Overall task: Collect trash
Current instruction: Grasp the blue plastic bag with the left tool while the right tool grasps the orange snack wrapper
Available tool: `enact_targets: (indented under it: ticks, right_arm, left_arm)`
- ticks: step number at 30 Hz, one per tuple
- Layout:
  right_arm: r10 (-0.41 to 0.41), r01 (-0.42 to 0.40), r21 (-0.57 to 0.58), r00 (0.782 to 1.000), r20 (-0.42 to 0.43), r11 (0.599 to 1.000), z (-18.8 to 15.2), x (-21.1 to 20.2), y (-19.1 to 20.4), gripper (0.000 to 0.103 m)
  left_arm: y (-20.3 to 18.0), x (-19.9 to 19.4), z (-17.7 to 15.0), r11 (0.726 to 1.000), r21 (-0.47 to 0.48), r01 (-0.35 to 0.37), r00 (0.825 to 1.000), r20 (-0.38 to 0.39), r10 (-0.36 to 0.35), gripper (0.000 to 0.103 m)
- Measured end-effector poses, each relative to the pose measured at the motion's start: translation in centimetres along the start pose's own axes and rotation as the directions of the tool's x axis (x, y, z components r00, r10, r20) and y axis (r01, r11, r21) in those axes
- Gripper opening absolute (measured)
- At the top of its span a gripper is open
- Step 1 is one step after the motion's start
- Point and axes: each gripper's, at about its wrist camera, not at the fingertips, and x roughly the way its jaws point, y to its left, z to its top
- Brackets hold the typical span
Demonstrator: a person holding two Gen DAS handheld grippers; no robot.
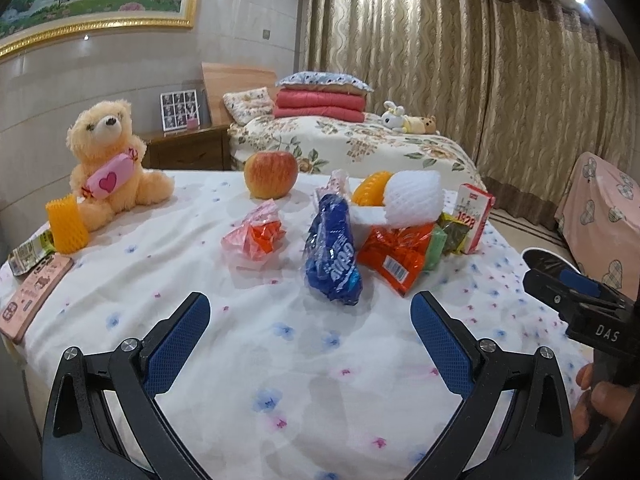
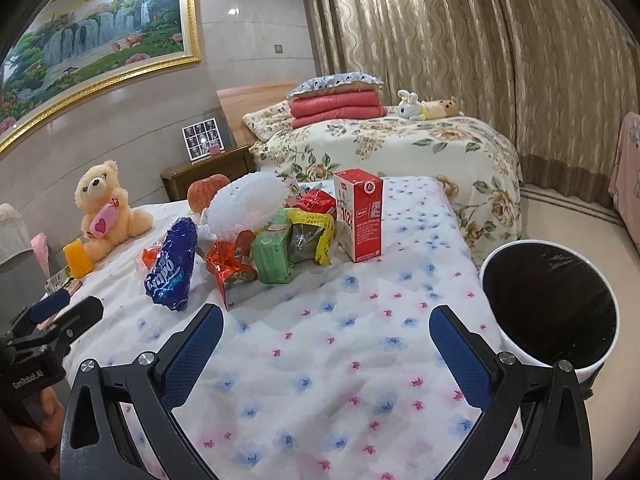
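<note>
Left gripper: I have it spread, empty.
Right gripper: spread, empty.
Blue wrapper: light, crinkly, slippery; I'd pinch its bunched end.
Bin: empty.

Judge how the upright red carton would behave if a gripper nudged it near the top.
The red carton stands tall on a narrow base on soft bedding, so it would probably tip rather than slide. Its flat, unbulged faces suggest stiff card. Whether it is full or empty cannot be told.
</note>
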Motion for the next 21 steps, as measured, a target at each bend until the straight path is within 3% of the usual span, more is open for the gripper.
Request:
enact_targets:
  ticks: [4,12,17,21]
  right_arm:
    - [0.018,-0.018,0.006,0.999,-0.032,1.000,0.0,1.0,0.4,0.102]
    - [0.058,-0.056,0.030,0.995,-0.085,0.998,0.3,2.5,0.8,0.090]
    - [0.072,-0.069,0.028,0.992,-0.107,0.997,0.5,3.4,1.1,0.089]
    - [0.080,-0.077,0.031,0.989,-0.121,0.997,0.7,4.1,1.4,0.088]
  left_arm:
    - [0.5,1.2,0.1,1.000,-0.001,-0.006,0.999,-0.034,0.006,0.096]
    - [0.7,4.1,0.9,0.999,-0.014,0.037,0.994,-0.106,-0.038,0.091]
    - [0.6,6.5,1.3,0.997,-0.029,0.077,0.984,-0.161,-0.081,0.082]
    - [0.8,7.9,1.4,0.994,-0.042,0.098,0.974,-0.199,-0.105,0.068]
